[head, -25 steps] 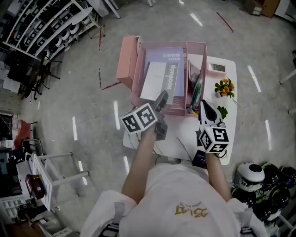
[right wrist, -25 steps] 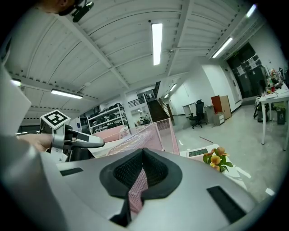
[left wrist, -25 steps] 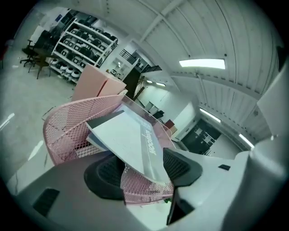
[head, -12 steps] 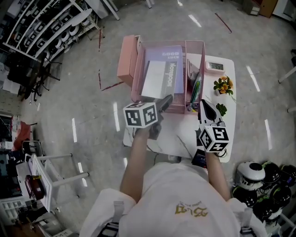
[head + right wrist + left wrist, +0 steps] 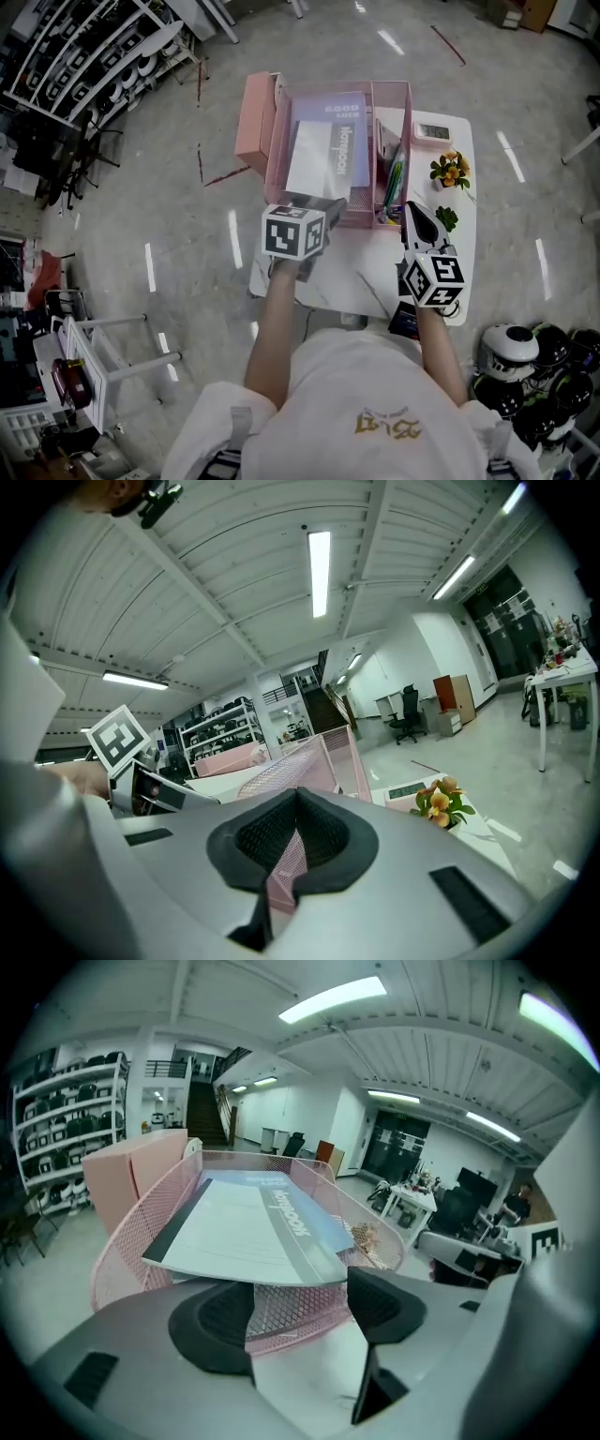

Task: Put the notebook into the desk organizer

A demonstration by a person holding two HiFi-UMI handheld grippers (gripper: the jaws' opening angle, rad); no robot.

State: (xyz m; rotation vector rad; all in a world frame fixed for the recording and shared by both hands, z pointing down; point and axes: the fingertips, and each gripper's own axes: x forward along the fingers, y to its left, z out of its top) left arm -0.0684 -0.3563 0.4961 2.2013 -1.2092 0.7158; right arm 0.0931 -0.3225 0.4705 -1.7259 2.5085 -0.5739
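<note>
Forearms reach forward from the person's white shirt, both bare. The left one angles toward the middle of the table (image 5: 361, 277) and the right one runs straight ahead along its right side. Both hands are hidden under the marker cubes.

Left tool (image 5: 323, 203) (image 5: 298, 1312) is level and points at the near wall of the pink mesh organizer (image 5: 364, 217) (image 5: 131, 1241). Its jaws are wide apart with nothing between the pads, only the mesh wall and a patch of table beyond them.

Right tool (image 5: 414, 217) (image 5: 295, 832) is closed and empty, its pads meeting at the tip. It points up and away near the organizer's right front corner. Its own view is mostly ceiling, with a strip of pink mesh showing in the slit under the pads.

Notebook (image 5: 323, 155) (image 5: 244, 1232) is in the organizer's large left compartment. It lies tilted, with its near edge riding just above the front wall, over the left tool's jaws but not touching them. In the head view the tool's cube covers that near edge. Printed words on the cover are readable, but a second book or sheet behind it is only partly seen.

Narrow right compartment holds pens and other bits, too small to sort out.

Pink box (image 5: 255, 122) (image 5: 131, 1171) stands against the organizer's left side. A small flower plant (image 5: 450, 172) (image 5: 441, 801) and a digital clock (image 5: 436, 132) (image 5: 410, 790) sit at the far right of the table.

A dark thing under the right tool's cube is cut off and unclear. The table's near edge is hidden by the body.
</note>
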